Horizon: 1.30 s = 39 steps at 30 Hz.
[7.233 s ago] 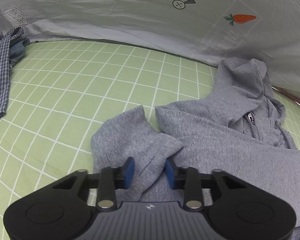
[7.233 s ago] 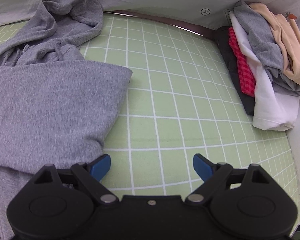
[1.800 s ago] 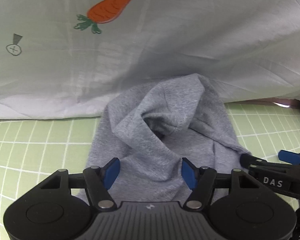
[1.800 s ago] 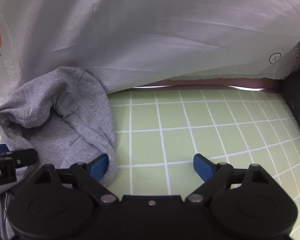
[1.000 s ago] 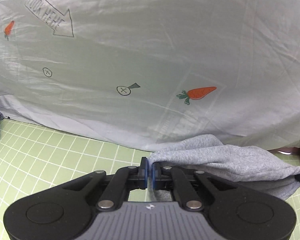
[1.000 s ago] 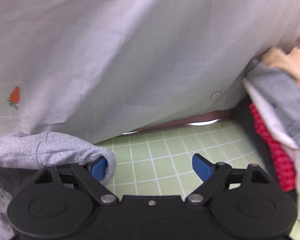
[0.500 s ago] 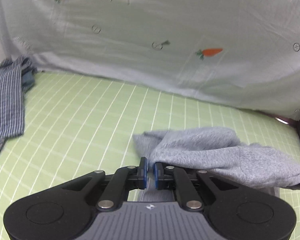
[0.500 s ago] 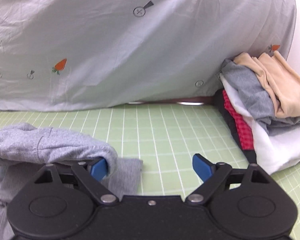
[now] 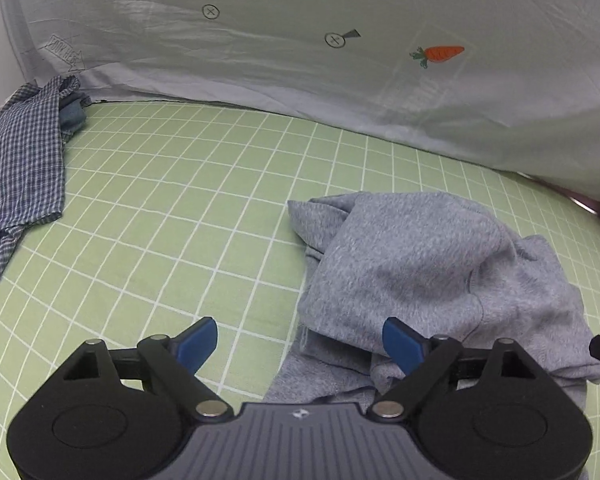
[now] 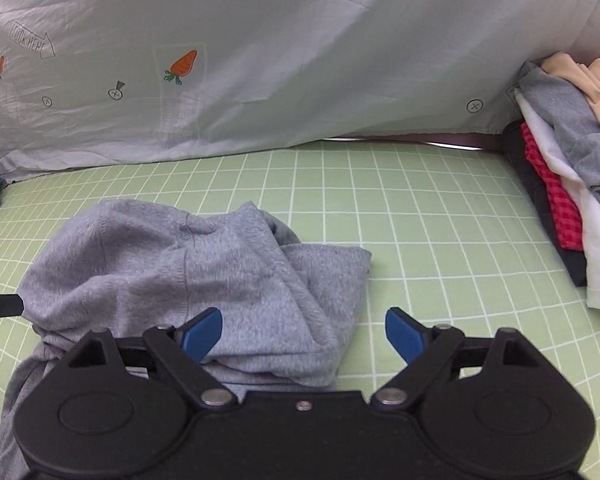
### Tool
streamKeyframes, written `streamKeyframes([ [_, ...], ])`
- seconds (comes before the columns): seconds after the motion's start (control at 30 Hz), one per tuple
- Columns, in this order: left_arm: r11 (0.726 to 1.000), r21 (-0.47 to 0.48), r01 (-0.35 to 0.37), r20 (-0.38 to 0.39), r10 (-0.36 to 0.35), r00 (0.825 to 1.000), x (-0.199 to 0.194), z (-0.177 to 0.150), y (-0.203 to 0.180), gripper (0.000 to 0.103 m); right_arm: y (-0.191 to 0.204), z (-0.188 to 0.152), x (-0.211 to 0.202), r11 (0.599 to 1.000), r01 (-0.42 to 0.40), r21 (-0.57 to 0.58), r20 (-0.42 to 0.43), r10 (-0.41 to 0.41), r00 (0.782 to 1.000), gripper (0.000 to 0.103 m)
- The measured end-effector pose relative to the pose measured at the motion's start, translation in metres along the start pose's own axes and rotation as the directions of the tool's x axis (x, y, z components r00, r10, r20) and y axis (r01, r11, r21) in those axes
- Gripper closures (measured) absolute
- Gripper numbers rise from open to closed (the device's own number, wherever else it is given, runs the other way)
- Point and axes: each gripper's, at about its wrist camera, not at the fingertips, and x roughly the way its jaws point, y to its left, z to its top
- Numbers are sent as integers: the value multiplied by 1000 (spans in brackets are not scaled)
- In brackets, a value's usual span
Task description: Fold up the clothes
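A grey hoodie lies on the green grid mat, its hood folded forward over the body. It also shows in the right wrist view. My left gripper is open and empty, just above the hoodie's left edge. My right gripper is open and empty, over the hoodie's right edge. The tip of the other gripper shows at the right edge of the left wrist view and at the left edge of the right wrist view.
A blue checked shirt lies at the mat's far left. A pile of clothes sits at the right edge. A pale printed sheet hangs behind the mat.
Both grippers have let go of the hood. The left jaws, shut on it half a second ago, are now open. The hood now rests folded over the hoodie's body.
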Motion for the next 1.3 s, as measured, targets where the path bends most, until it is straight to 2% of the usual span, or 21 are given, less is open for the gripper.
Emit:
streamKeyframes([
  [0.2, 1000, -5, 1, -81, -2, 997, 31, 0, -2, 13, 1, 0, 33, 1000, 6, 12, -99, -4, 995, 14],
  [0.37, 1000, -11, -1, -123, 0, 992, 45, 0, -2, 13, 1, -2, 31, 1000, -2, -17, -80, 1, 997, 10],
  [0.43, 1000, -14, 2, -129, -4, 992, 45, 1, -2, 13, 1, -2, 30, 1000, -5, -29, -71, 3, 997, 5],
  [0.47, 1000, -21, 7, -127, -10, 992, 41, 2, -1, 13, 1, -2, 29, 999, -7, -36, -66, 5, 998, 0],
  [0.57, 998, -49, 31, -88, -35, 995, 18, 4, 1, 13, -2, -4, 15, 1000, -8, -25, -30, 8, 1000, 0],
  [0.67, 999, -31, 36, -37, -37, 999, -12, 0, 0, 12, -7, -10, -12, 1000, -14, -12, 6, 14, 1000, 0],
  [0.77, 1000, -4, 25, -1, -25, 1000, -40, -13, 1, 6, -11, -26, -35, 999, -41, -8, 14, 41, 999, 0],
  [0.87, 1000, 2, 21, -11, -21, 1000, -57, -32, 7, 6, -12, -46, -56, 998, -66, 0, 7, 66, 998, 0],
  [1.1, 1000, -15, 10, -116, -11, 993, -71, -90, 31, 6, -10, -98, -78, 997, -75, 17, -81, 76, 994, 0],
  [1.3, 1000, -19, -21, -167, 17, 986, -72, -123, 54, 6, -5, -145, -89, 999, -48, 23, -172, 51, 984, 0],
])
